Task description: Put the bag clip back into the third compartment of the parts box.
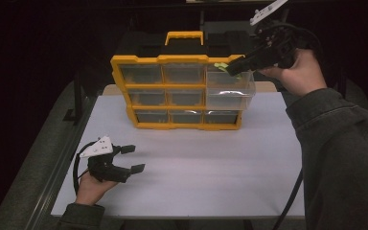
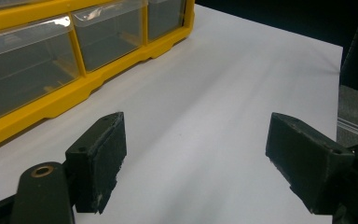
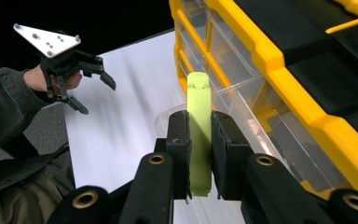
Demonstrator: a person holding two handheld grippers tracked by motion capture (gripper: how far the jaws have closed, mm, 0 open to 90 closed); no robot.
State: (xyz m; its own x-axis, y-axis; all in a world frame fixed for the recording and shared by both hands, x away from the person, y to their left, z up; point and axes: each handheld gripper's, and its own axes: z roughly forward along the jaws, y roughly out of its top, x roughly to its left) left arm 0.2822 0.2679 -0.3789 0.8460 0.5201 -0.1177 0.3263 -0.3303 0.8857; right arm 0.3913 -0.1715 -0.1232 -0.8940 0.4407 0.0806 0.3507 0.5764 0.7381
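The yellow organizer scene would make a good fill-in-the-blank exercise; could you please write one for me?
1. The right gripper is shut on a light ____ block.
2. The left gripper hangs over the white table with its jaws ____.
3. The clear drawer pulled out of the yellow organizer belongs to its ____ row.
4. The organizer's carrying handle is ____.

Missing words: green; open; top; yellow

no readable text anywhere, no labels on the yellow organizer (image 1: 182,60), no brand, no numbers, nothing legible
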